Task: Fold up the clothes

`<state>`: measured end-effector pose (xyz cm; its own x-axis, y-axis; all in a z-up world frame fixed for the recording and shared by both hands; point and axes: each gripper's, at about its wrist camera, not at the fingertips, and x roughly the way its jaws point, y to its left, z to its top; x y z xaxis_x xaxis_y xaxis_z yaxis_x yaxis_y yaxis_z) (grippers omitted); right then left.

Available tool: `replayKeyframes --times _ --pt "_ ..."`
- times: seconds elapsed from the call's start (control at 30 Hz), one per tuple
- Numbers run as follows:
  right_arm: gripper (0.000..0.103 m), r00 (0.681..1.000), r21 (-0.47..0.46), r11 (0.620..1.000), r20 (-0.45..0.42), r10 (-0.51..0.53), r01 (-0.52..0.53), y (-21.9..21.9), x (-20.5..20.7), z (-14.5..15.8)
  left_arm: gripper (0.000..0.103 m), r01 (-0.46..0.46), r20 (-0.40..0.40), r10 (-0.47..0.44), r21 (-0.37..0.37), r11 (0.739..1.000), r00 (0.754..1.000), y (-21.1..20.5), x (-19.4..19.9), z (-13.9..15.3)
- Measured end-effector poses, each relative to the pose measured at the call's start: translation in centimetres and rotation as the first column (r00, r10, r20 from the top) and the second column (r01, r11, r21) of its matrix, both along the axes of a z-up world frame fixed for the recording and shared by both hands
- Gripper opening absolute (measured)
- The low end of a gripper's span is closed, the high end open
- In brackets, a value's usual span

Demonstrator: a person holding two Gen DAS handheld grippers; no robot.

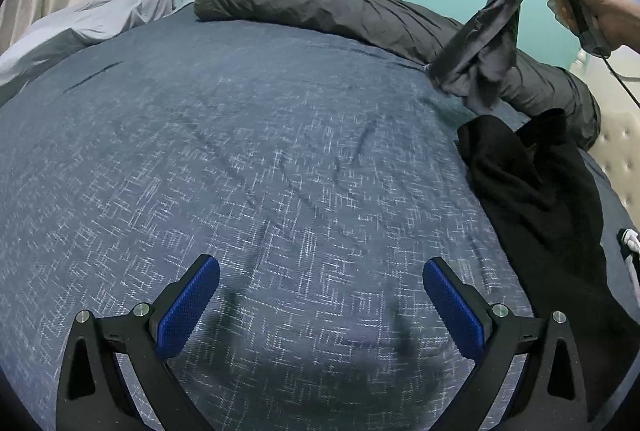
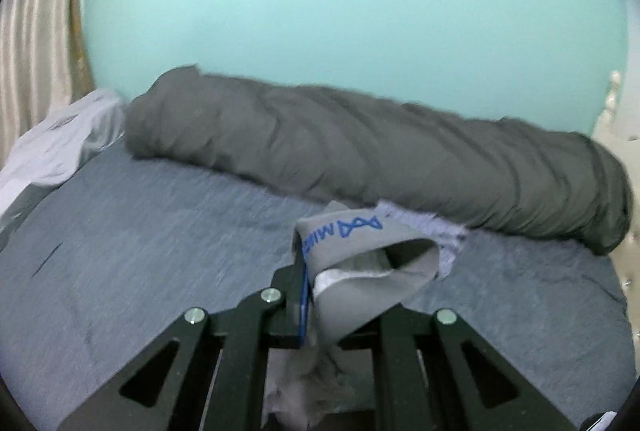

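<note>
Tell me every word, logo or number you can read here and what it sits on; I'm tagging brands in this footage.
"MI…" in blue, upside down, cut off by a fold, beside a blue zigzag logo: on the waistband of the grey garment held in the right gripper.
Pale sheet at the bed's far left: a faint print, too blurred to read.
Nothing else carries text.

My left gripper [image 1: 320, 295] sits low with its blue pads [image 1: 188, 307] spread wide, nothing between them. My right gripper [image 2: 316, 295] is raised high and off to the right — jaws pinched together on grey cloth — with my hand [image 1: 600, 19] wrapped around its handle.
</note>
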<state>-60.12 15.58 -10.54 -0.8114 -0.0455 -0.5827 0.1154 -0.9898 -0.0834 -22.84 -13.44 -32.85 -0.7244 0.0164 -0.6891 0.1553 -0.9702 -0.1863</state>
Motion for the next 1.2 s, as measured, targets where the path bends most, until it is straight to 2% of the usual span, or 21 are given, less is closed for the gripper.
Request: replayKeyframes --times 0.03,0.07,0.1,0.13,0.2,0.27,0.33,0.43,0.47,0.57,0.63,0.7,0.73,0.77,0.8,0.9,1.0,1.2 --pt "0.016 1.000 0.021 1.000 0.026 -0.012 0.011 0.1 -0.4 -0.9 0.103 0.001 0.003 -0.001 0.001 1.000 1.000 0.0 0.0 -0.1" --pt "0.038 0.997 0.041 0.999 0.069 -0.021 0.018 0.1 -0.9 -2.0 0.103 0.004 0.005 -0.004 0.003 1.000 1.000 0.1 0.0 -0.2" --pt "0.068 0.987 0.075 0.997 0.153 -0.043 0.032 0.1 -1.6 -4.0 0.103 0.007 0.007 -0.007 0.004 1.000 1.000 0.2 -0.1 -0.3" --pt "0.075 0.973 0.109 0.993 0.220 -0.067 0.044 0.3 -2.0 -5.8 0.103 0.010 0.008 -0.010 0.005 1.000 1.000 0.4 0.0 -0.3" --pt "0.075 0.946 0.140 0.989 0.314 -0.086 0.044 1.0 -1.9 -8.9 0.103 0.018 0.006 -0.018 0.004 1.000 1.000 0.6 0.1 -0.2" --pt "0.075 0.924 0.131 0.990 0.370 -0.100 0.055 2.0 -1.0 -11.1 0.103 0.023 0.003 -0.023 0.006 1.000 1.000 0.8 0.2 -0.1" --pt "0.075 0.913 0.063 0.996 0.400 -0.078 0.057 3.0 1.2 -12.7 0.103 0.025 -0.001 -0.025 0.009 1.000 1.000 0.8 0.2 0.1" --pt "0.075 0.895 -0.085 0.996 0.441 0.066 -0.031 2.5 5.2 -14.6 0.103 0.025 -0.007 -0.025 0.010 1.000 1.000 0.9 0.0 0.3" --pt "0.075 0.885 -0.104 0.992 0.451 0.115 -0.076 1.9 6.5 -15.5 0.103 0.026 -0.008 -0.026 0.011 1.000 1.000 0.8 0.0 0.4" --pt "0.075 0.855 -0.071 0.973 0.467 0.225 -0.218 -1.0 10.0 -18.3 0.103 0.026 -0.014 -0.026 0.011 1.000 1.000 0.8 0.2 0.8" --pt "0.075 0.847 -0.028 0.970 0.482 0.224 -0.240 -2.0 11.1 -20.3 0.103 0.026 -0.018 -0.026 0.011 1.000 1.000 0.7 0.4 1.0" --pt "0.075 0.843 -0.026 0.973 0.495 0.211 -0.228 -2.4 11.6 -21.8 0.103 0.026 -0.021 -0.026 0.010 1.000 0.999 0.7 0.6 1.3" --pt "0.073 0.840 -0.034 0.975 0.500 0.208 -0.221 -2.5 11.8 -22.2 0.103 0.026 -0.023 -0.026 0.010 1.000 0.999 0.7 0.6 1.4" --pt "0.057 0.838 -0.044 0.976 0.505 0.207 -0.215 -2.4 12.0 -22.6 0.103 0.026 -0.025 -0.026 0.009 1.000 0.999 0.7 0.7 1.5" --pt "0.038 0.835 -0.053 0.977 0.510 0.206 -0.209 -2.3 12.2 -23.0 0.103 0.027 -0.026 -0.027 0.008 1.000 0.999 0.7 0.8 1.6" --pt "0.014 0.850 -0.067 0.971 0.473 0.233 -0.229 -2.3 13.6 -22.2 0.103 0.031 -0.017 -0.031 -0.001 1.000 0.999 0.7 0.8 1.7" --pt "0.004 0.855 -0.091 0.956 0.430 0.291 -0.279 -2.8 15.7 -20.4 0.103 0.026 -0.013 -0.026 -0.006 1.000 1.000 0.5 0.9 2.0" --pt "0.003 0.843 -0.148 0.920 0.368 0.392 -0.364 -4.4 20.7 -15.4 0.103 0.023 -0.022 -0.023 0.031 0.999 1.000 0.2 2.9 4.8"
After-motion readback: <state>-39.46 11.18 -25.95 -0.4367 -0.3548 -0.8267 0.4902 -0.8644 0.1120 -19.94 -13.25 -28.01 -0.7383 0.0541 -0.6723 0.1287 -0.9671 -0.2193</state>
